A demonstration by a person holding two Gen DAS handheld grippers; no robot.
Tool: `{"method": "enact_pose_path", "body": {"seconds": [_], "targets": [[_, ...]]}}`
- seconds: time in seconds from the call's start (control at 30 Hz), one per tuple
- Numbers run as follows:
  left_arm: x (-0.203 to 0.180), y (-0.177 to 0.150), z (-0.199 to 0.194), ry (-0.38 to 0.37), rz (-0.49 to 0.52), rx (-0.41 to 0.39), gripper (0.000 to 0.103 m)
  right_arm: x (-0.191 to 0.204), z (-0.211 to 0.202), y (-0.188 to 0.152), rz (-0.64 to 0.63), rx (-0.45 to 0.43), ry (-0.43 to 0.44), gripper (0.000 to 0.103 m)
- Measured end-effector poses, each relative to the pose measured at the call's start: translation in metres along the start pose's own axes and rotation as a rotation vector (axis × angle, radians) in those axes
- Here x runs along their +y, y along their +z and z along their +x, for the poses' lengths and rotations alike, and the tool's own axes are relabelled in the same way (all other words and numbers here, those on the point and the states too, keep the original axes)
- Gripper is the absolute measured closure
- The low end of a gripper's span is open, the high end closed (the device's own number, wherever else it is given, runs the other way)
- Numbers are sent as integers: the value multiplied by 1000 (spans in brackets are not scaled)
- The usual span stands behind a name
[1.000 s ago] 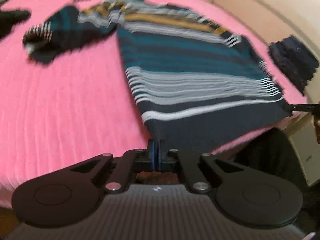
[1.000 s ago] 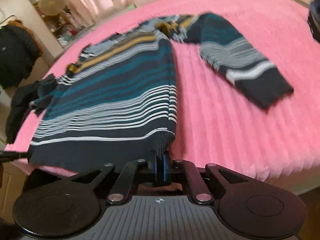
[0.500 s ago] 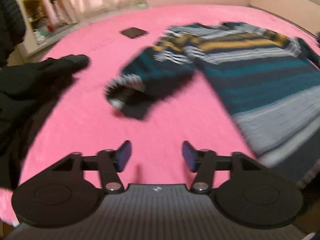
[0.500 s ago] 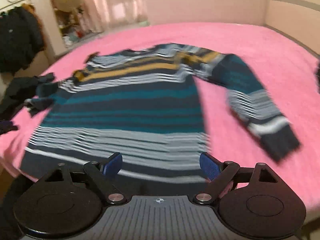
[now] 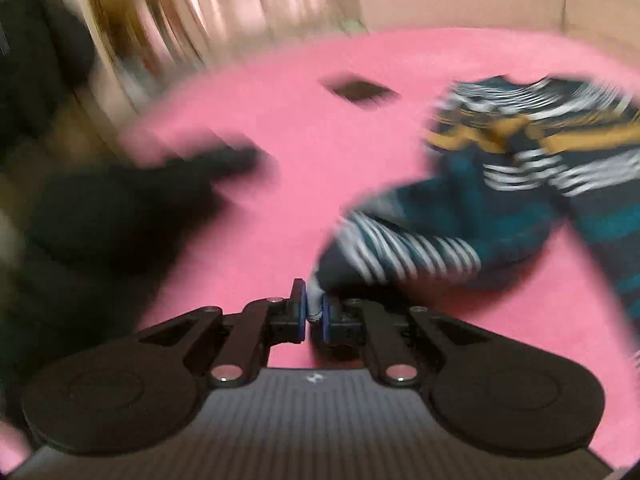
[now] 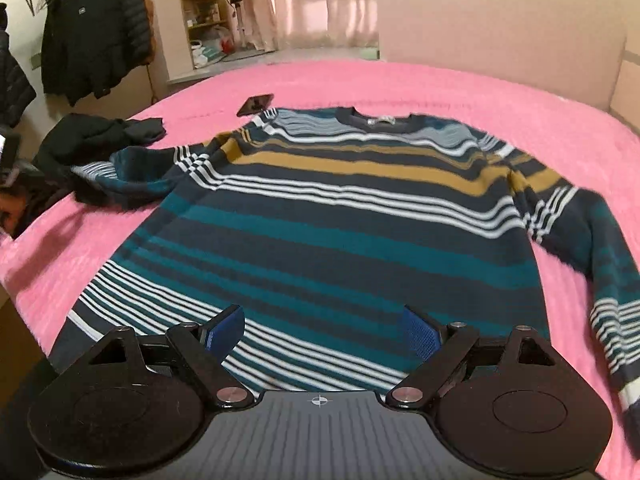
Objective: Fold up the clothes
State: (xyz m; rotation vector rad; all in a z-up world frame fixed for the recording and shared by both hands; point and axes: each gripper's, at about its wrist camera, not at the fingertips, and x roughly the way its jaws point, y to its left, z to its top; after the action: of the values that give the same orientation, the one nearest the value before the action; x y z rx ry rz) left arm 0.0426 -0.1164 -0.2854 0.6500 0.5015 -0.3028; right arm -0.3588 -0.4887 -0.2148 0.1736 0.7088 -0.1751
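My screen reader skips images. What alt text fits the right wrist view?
A striped sweater lies flat on a pink bed, front up, with the open right gripper over its hem. Dark clothes and a phone lie beyond its left sleeve.

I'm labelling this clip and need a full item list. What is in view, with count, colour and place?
Sweater: one, navy with teal, white and mustard stripes, spread flat on the bed.
Bed cover: one, pink, under everything.
Dark garment: one, black, bunched beyond the sweater's left sleeve.
Phone-like slab: one, dark, near the collar.
Jackets: at least two, black, hanging on the far wall.
Curtains: pale pink, at the window.
Left gripper: black with blue pads, jaws just closing, pinching the sleeve cuff.
Right gripper: black with blue pads, open over the hem.
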Motion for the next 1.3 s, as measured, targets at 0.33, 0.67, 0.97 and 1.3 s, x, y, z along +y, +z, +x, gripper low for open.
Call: {"method": "enact_pose_path", "body": {"seconds": [0.33,0.67,0.97,1.3], "targets": [[4,-84,18,212,301,240,91,-22,-9,-11,222,-11,-3,15],[-33,-63,-39,40,98,153,78,-98,-46,-45,468,-73,-166,15],[-131,-27,-78,-154,145,78,70,-199,-98,-123,1027,-296,-147,15],[-194,24,-108,-218,262,13,63,-234,-79,-163,1517,-647,-102,16]]}}
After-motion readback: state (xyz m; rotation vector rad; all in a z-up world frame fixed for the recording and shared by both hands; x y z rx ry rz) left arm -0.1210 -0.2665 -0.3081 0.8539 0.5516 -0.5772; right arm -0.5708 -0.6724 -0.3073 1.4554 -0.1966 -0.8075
